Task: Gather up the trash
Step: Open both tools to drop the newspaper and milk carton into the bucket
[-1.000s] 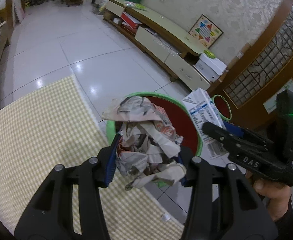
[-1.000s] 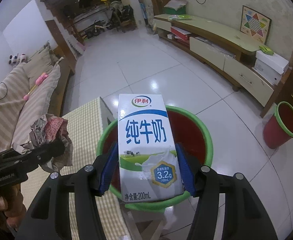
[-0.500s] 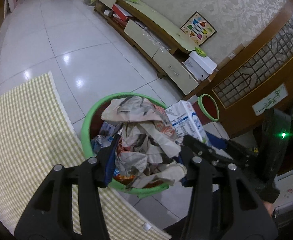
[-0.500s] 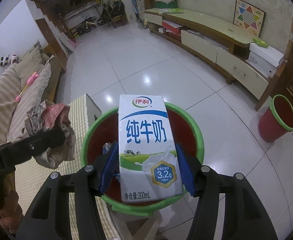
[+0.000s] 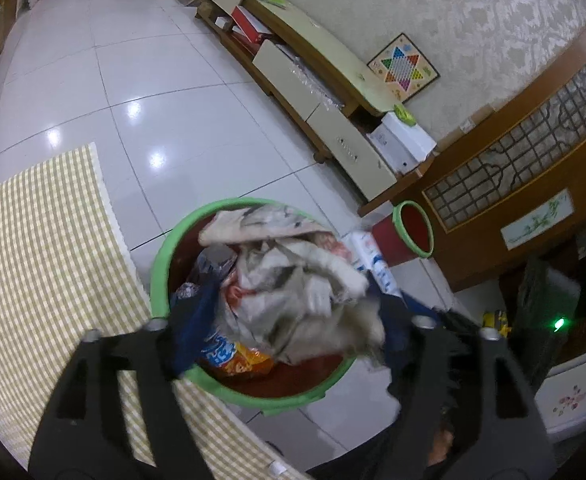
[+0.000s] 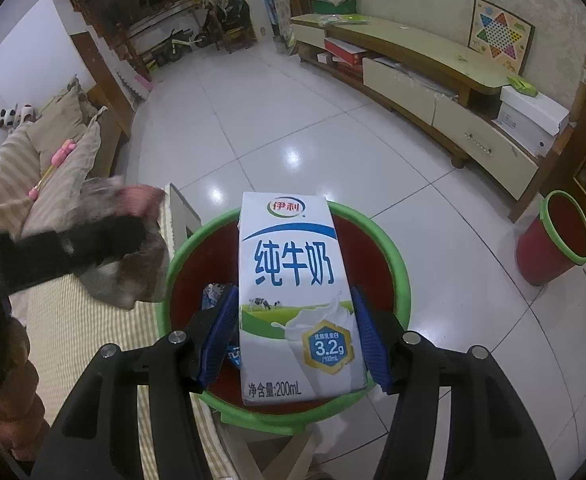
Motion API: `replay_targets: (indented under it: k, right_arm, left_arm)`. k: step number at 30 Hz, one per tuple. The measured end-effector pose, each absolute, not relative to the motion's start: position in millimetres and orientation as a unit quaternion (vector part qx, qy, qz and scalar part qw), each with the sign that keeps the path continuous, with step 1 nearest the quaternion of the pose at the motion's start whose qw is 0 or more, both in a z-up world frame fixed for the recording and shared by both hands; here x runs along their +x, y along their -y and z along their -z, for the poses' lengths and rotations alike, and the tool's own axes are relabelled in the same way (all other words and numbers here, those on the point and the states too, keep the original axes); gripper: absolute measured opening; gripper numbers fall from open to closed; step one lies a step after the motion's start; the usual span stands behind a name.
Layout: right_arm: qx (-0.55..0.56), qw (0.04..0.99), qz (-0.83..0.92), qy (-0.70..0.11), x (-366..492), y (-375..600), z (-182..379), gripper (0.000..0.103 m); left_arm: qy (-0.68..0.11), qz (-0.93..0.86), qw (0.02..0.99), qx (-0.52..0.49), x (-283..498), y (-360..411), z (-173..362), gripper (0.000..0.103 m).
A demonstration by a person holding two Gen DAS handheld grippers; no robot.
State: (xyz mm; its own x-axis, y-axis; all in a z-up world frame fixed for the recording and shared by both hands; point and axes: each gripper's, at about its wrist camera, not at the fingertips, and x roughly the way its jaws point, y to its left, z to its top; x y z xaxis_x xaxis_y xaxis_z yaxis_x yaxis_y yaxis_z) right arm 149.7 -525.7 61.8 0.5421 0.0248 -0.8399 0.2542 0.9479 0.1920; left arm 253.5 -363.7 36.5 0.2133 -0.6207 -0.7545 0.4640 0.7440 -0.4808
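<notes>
Left wrist view: the left gripper point(image 5: 289, 320) has its jaws closed around a wad of crumpled newspaper point(image 5: 293, 280), held directly above the green-rimmed red bin point(image 5: 161, 264). Inside the bin lie an orange snack wrapper point(image 5: 239, 358) and other scraps, partly hidden by the wad. The bin stands at the edge of the desk, whose yellow checked cloth point(image 5: 41, 240) fills the lower left. Past the wad, a strip of the milk carton point(image 5: 373, 256) shows (only its side panel is visible here). A smaller red bin point(image 5: 411, 234) stands on the tiled floor point(image 5: 141, 80) near a wooden partition.

Right wrist view: the right gripper point(image 6: 295, 336) grips the milk carton point(image 6: 297, 296) upright between its blue pads point(image 6: 219, 332), the carton's printed front facing the camera and readable, over the same bin point(image 6: 397, 260). This view shows the bin's far inner wall and a small blue-white wrapper point(image 6: 213, 294) on its left side, which the left view does not separate clearly. The left gripper point(image 6: 133, 232) appears blurred from the side at left, with the newspaper point(image 6: 133, 276) over the bin's left rim. The smaller bin point(image 6: 553, 240) is at far right, well apart.
</notes>
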Motion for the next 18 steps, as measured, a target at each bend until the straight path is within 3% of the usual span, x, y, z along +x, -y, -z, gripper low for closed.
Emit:
replay_targets:
  k: [3, 8, 18]
  right_arm:
    - [0.145, 0.865, 0.066, -0.475, 151.3, 523.6, -61.6, 0.065]
    - [0.141, 0.868, 0.067, -0.472, 151.2, 522.0, -63.7, 0.079]
    - [0.127, 0.88, 0.061, -0.453, 148.4, 510.2, -75.0, 0.089]
  left_arm:
    - [-0.511, 0.347, 0.782, -0.085, 255.4, 354.5, -42.3, 0.096]
    - [-0.511, 0.334, 0.786, -0.097, 257.8, 335.6, -44.9, 0.097]
    - [-0.49, 0.305, 0.813, -0.073, 243.3, 297.0, -65.7, 0.097]
